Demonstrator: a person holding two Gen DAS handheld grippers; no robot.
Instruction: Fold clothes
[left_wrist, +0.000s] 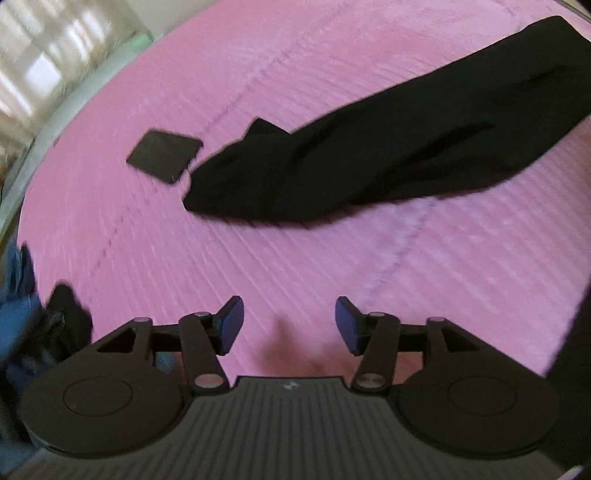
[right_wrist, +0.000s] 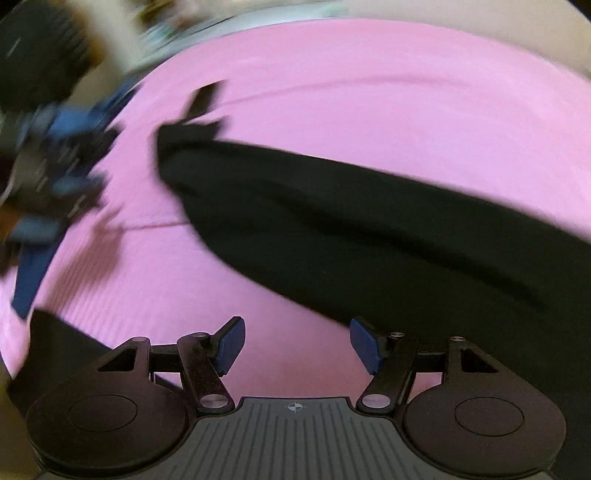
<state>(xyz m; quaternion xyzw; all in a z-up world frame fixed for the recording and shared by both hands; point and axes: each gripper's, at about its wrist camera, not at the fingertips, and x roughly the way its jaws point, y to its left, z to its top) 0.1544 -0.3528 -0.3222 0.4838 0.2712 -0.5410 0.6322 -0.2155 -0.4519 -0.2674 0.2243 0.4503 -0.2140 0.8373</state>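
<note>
Now both grippers are spread wide and hold nothing: ahead of the left gripper (left_wrist: 289, 325) a black garment (left_wrist: 388, 155) lies on the pink bedspread (left_wrist: 332, 258), just beyond the right gripper (right_wrist: 295, 345).

A bed with a pink ribbed blanket (left_wrist: 332, 258) carries a long black cloth garment (left_wrist: 388, 155), lying crumpled across it. Just beside its end lies a small flat black square object (left_wrist: 164, 155).
</note>
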